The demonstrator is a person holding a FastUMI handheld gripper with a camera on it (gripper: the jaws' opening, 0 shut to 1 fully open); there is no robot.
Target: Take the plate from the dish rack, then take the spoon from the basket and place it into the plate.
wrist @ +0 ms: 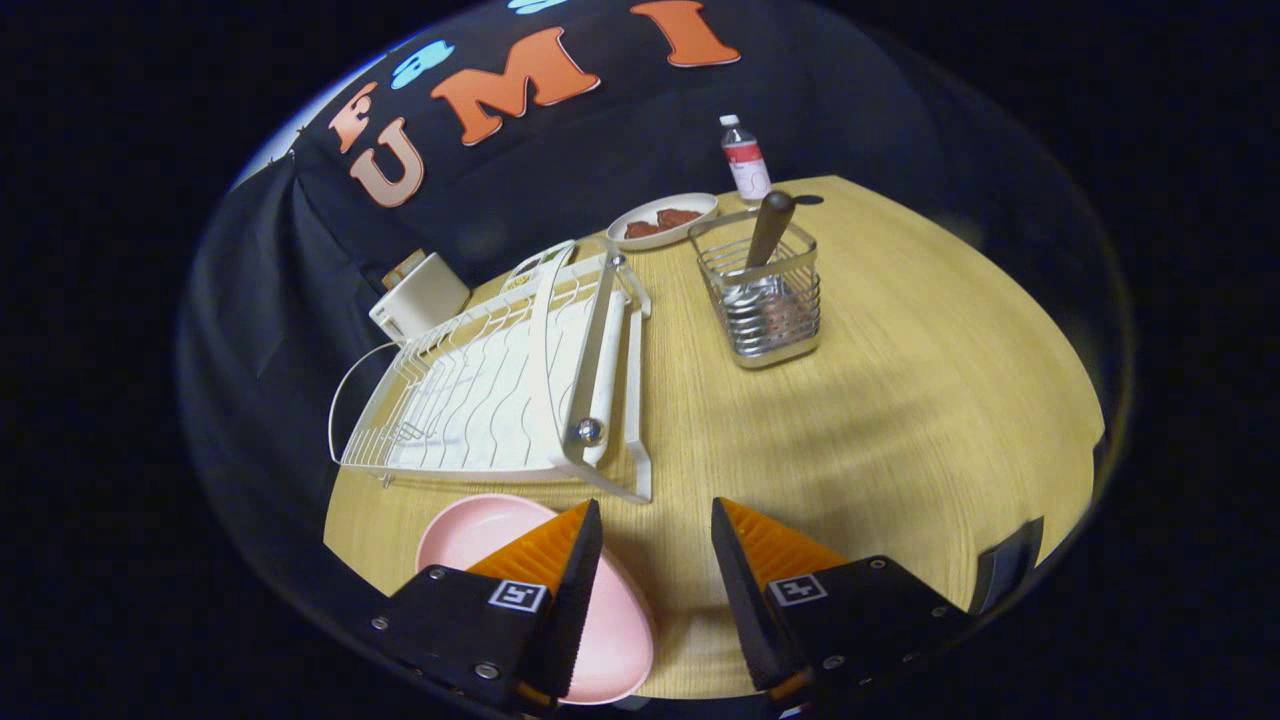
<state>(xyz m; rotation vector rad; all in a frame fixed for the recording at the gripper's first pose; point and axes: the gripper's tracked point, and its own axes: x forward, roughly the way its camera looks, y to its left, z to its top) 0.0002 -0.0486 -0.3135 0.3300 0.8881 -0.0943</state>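
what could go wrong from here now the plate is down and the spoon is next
1. The spoon leans in a narrow wire basket; a slanted pull could tip or drag the basket.
2. The pink plate lies partly under one finger of the open gripper, so a low start could knock it.
3. The dish rack stands close beside the path and may get clipped.

The tongs [655, 560] point forward and slightly downward, their two fingers spread apart with a clear gap and nothing held between them. Each finger [560, 555] has a ribbed orange outer face and a black inner edge, fixed to a black block bearing a square marker.
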